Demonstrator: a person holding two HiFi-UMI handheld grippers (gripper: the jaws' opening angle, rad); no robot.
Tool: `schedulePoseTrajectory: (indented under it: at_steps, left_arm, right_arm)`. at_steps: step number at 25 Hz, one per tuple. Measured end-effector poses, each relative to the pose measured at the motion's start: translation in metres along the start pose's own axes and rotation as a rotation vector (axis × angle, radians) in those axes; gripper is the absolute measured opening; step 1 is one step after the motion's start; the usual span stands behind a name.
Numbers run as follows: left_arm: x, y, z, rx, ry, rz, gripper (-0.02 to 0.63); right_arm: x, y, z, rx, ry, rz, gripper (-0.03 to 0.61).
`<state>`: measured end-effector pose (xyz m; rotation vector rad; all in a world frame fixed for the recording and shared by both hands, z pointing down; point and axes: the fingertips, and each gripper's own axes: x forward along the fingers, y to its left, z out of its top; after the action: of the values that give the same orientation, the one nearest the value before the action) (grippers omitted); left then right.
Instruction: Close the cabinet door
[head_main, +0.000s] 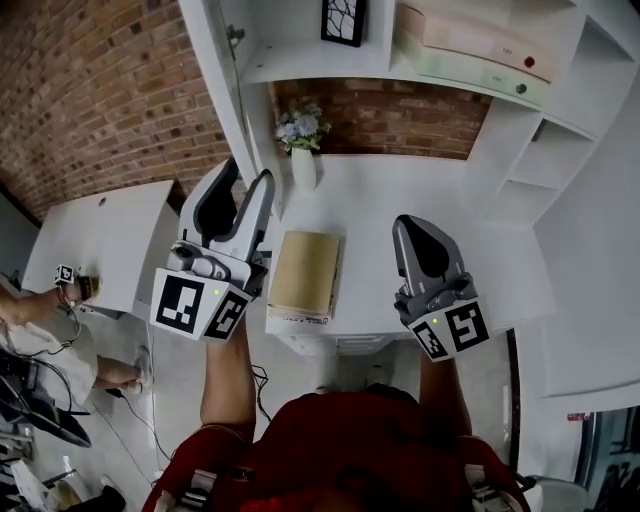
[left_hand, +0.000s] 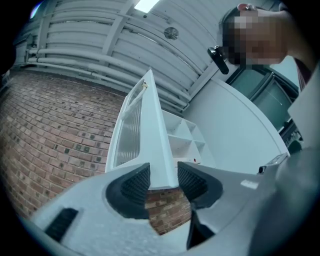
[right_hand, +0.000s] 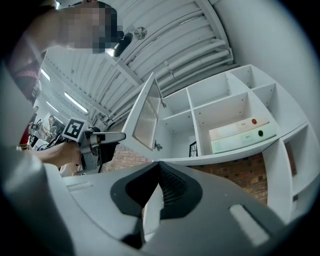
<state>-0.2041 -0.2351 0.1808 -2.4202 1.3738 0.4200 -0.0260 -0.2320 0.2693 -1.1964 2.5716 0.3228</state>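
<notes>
Evidently step 1, lining up: the left gripper (left_hand: 163, 182) stands wide, with the open cabinet door (left_hand: 150, 140) edge-on just ahead between its jaws. The right gripper (right_hand: 159, 187) is closed and empty. Next, swing the door shut.

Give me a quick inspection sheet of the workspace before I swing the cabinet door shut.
Surface: white desk, mostly bare.
Job's things: cabinet door stands open, swung out from the shelves.
Clutter: brown book lying flat on the desk; vase of flowers at the back; picture frame on a shelf.
Grippers: left claw open, with the door's lower edge between its jaws; whether they touch it I cannot tell. Right claw shut, holding nothing.
Cables: loose cables on the floor below the desk.
Surroundings: brick wall; another person at the left edge.
</notes>
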Motion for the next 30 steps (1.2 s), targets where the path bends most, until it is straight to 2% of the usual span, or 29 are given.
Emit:
schedulePoseTrajectory:
  at_steps: [5,16,22,30]
  left_arm:
    - [0.020,-0.016,-0.006,0.016,-0.011,0.008,0.179]
    - [0.071,-0.044,-0.024,-0.026,-0.040,-0.012,0.173]
    - [0.107,-0.057,-0.043,-0.046,-0.006,-0.064,0.130]
    - [0.152,-0.048,-0.064,-0.045,0.018,-0.037,0.056]
  right_arm:
    - [-0.010,-0.027,-0.001,-0.004,0.001,-0.020,0.014]
    - [-0.031,-0.088,-0.006,-0.014,0.004,-0.074,0.014]
    - [-0.027,-0.114,-0.012,-0.011,0.008,-0.070,0.014]
    - [-0.011,-0.142,-0.019,-0.001,0.002,-0.053,0.014]
